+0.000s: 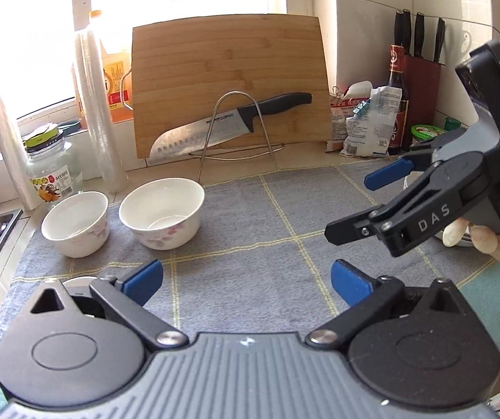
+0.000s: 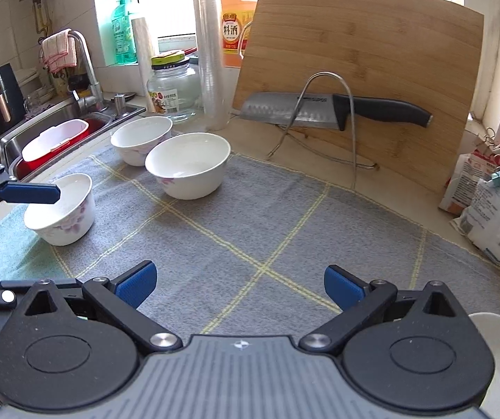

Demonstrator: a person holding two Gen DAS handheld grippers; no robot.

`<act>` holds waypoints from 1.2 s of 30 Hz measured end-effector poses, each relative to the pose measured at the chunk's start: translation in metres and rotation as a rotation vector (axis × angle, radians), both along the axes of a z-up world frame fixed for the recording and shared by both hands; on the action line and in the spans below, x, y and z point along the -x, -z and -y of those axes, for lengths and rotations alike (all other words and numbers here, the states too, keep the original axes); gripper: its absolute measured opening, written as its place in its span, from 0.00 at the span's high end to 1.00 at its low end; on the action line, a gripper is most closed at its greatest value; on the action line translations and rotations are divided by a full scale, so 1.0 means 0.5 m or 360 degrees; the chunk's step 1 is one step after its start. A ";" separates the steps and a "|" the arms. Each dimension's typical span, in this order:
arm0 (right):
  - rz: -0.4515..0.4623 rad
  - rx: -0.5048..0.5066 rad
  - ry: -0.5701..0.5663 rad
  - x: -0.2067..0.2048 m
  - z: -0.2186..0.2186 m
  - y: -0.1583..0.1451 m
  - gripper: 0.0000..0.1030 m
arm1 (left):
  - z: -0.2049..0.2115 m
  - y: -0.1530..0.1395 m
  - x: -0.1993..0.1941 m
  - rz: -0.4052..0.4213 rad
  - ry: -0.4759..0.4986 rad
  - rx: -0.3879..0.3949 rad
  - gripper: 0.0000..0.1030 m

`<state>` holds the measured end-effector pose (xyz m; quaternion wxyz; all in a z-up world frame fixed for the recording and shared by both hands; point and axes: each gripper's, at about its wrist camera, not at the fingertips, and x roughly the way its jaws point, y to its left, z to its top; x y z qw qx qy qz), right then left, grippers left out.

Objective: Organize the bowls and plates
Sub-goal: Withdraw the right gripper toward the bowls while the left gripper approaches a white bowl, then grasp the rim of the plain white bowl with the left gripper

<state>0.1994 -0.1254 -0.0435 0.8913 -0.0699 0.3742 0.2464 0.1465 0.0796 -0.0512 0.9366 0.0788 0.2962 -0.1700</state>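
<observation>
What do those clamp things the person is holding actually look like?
Each gripper, left and right, has black linkage arms, blue finger pads, round black hubs and a ribbed grey body. The right one bears white "DAS" lettering; a pale-gloved hand grips it.

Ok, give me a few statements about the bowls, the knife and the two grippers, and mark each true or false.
1. Three white bowls sit together at the sink end of the grey cloth: nearest bowl, middle bowl, far bowl. True.
2. The knife lies flat on the cloth. False: it rests across a wire rack against the cutting board.
3. The left gripper is open and empty. True.
4. The right gripper grips a bowl. False: it is open, holding nothing.
</observation>
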 end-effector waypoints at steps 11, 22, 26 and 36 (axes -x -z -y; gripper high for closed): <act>-0.0101 0.0034 -0.0040 0.036 -0.187 0.067 0.00 | -0.182 0.010 -0.023 -0.0082 0.0083 -0.0005 0.01; -0.0057 0.0099 -0.0274 0.066 -0.350 0.113 0.00 | -0.319 0.026 -0.064 -0.0136 -0.0003 -0.0063 0.01; -0.0011 0.0110 -0.0336 0.067 -0.395 0.112 0.00 | -0.356 0.043 -0.093 -0.0196 0.0008 -0.0052 0.01; 0.0101 0.0184 -0.0421 0.063 -0.460 0.113 0.00 | -0.367 0.083 -0.146 -0.0346 0.0120 -0.0065 0.05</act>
